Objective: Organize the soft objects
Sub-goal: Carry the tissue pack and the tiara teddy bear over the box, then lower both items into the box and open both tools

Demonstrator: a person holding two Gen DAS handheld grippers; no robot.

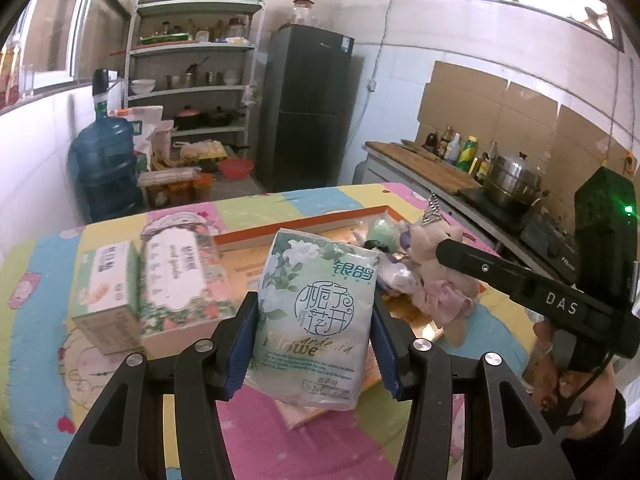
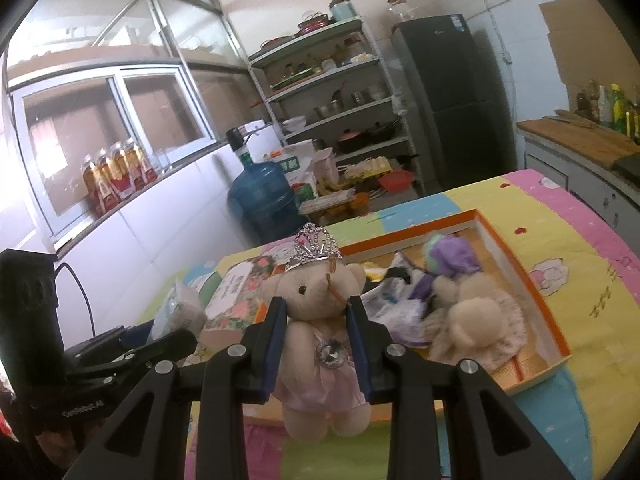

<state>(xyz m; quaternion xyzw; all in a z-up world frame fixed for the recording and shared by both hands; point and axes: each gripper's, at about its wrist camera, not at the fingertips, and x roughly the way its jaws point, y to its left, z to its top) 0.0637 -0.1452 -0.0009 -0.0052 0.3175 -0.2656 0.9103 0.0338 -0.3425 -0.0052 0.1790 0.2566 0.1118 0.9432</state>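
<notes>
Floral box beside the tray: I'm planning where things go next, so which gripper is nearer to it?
Left. The left gripper, holding a tissue pack, is just beside the floral box. The right gripper, holding a bear, is farther, over the tray.

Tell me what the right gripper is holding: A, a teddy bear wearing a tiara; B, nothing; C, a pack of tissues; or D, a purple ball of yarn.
A: the right gripper has its fingers closed on the teddy bear with the silver tiara; the tissue pack is in the left gripper.
</notes>
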